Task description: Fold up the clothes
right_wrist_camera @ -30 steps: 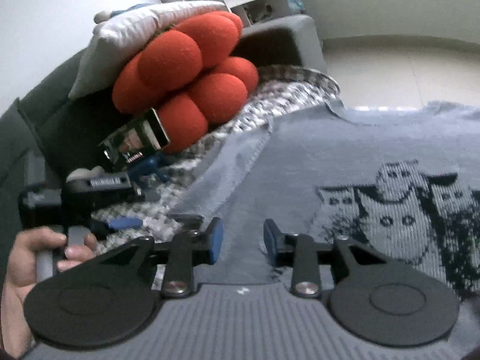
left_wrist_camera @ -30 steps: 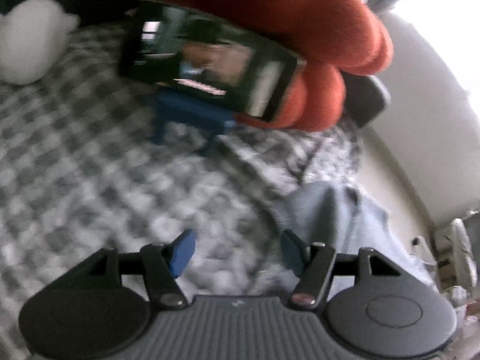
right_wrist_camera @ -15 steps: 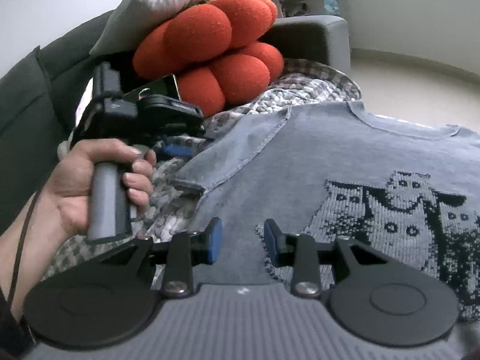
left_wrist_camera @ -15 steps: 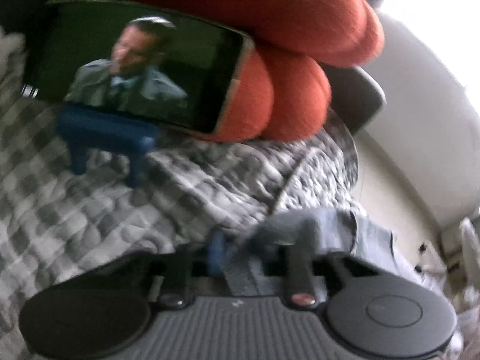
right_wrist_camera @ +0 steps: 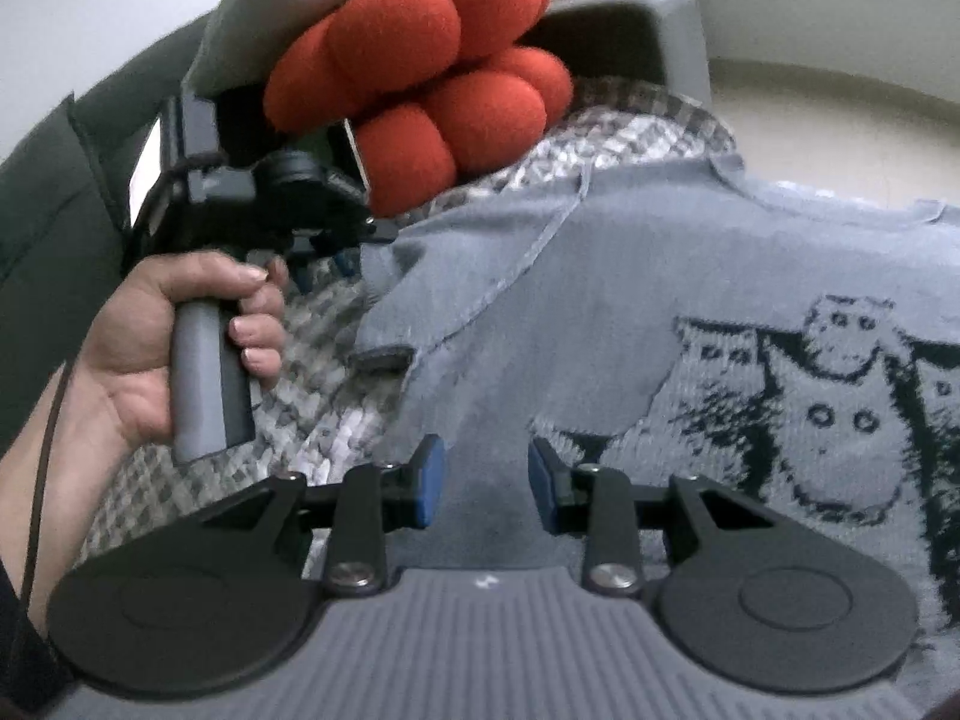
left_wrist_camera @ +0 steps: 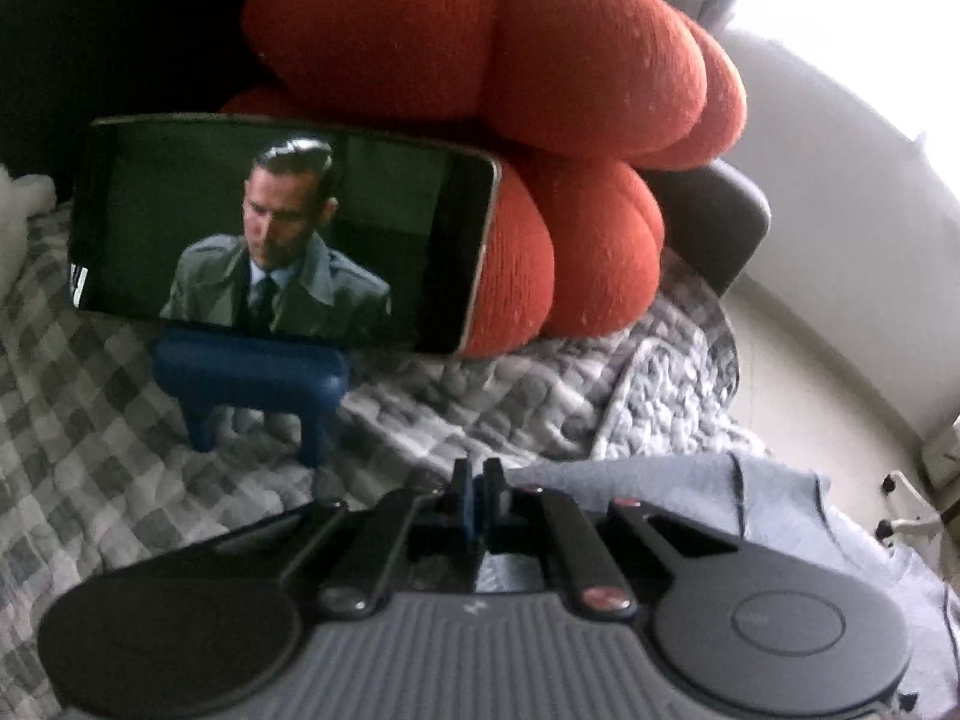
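Note:
A grey-blue knit sweater (right_wrist_camera: 600, 312) with a dark animal pattern lies spread on a checked blanket (right_wrist_camera: 324, 384). My right gripper (right_wrist_camera: 486, 480) is open and empty, low over the sweater's body. My left gripper (left_wrist_camera: 477, 495) is shut at the sweater's sleeve end (left_wrist_camera: 690, 480); cloth shows beside and under the fingers, but I cannot see whether any is pinched. In the right wrist view the left gripper (right_wrist_camera: 366, 234) sits at the sleeve end, held by a hand (right_wrist_camera: 180, 324).
A red knotted cushion (left_wrist_camera: 540, 120) leans at the back, with a phone (left_wrist_camera: 282, 234) playing video on a blue stand (left_wrist_camera: 252, 378) in front of it. A grey sofa arm (right_wrist_camera: 630, 30) and pale floor (right_wrist_camera: 840, 120) lie beyond.
My left gripper has moved forward to the sleeve end and shut from open. My right gripper stays open over the sweater body and has shifted slightly.

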`<state>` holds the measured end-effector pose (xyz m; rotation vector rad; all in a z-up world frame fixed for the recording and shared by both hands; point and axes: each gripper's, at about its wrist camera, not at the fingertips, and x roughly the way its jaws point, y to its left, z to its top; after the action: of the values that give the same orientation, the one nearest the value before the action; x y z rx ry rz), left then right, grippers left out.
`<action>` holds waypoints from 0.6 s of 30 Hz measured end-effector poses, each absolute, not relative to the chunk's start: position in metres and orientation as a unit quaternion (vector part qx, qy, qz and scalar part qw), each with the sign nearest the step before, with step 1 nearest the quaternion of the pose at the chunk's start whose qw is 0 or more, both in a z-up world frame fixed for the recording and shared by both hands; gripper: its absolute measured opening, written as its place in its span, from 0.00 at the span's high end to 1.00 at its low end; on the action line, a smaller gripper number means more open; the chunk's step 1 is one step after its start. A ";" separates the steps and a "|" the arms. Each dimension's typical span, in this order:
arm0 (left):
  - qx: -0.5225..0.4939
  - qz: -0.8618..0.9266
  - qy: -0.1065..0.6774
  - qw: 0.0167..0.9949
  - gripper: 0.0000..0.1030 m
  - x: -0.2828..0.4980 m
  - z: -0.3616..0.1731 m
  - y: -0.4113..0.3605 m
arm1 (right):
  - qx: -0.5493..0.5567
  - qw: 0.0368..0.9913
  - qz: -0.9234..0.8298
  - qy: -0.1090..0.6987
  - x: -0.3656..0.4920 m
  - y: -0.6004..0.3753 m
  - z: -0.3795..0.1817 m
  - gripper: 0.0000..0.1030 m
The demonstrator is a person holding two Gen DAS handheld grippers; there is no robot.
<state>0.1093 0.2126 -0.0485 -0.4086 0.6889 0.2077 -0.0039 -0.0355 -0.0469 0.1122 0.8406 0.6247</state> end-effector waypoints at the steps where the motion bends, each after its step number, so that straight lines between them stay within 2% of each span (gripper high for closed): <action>1: -0.197 0.105 0.337 0.915 0.96 0.107 -0.049 0.214 | 0.051 0.863 0.299 0.404 -0.004 -0.034 -0.048 0.66; 4: -0.184 0.118 0.344 0.913 0.79 0.108 -0.049 0.212 | 0.047 0.861 0.304 0.405 -0.007 -0.030 -0.049 0.66; 6: -0.148 0.129 0.353 0.915 0.62 0.109 -0.047 0.205 | 0.046 0.860 0.308 0.404 -0.009 -0.029 -0.048 0.66; 7: -0.130 0.135 0.356 0.916 0.60 0.109 -0.045 0.202 | 0.047 0.860 0.309 0.404 -0.009 -0.029 -0.048 0.66; 10: -0.098 0.145 0.354 0.919 0.58 0.107 -0.040 0.197 | 0.050 0.858 0.311 0.406 -0.010 -0.029 -0.047 0.66; 18: -0.087 0.138 0.349 0.923 0.58 0.101 -0.033 0.196 | 0.046 0.858 0.329 0.393 -0.019 -0.023 -0.036 0.66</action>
<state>0.1006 0.1960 -0.0330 -0.1783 0.7165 0.2832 -0.0186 -0.0227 -0.0361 0.0957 0.8255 0.6908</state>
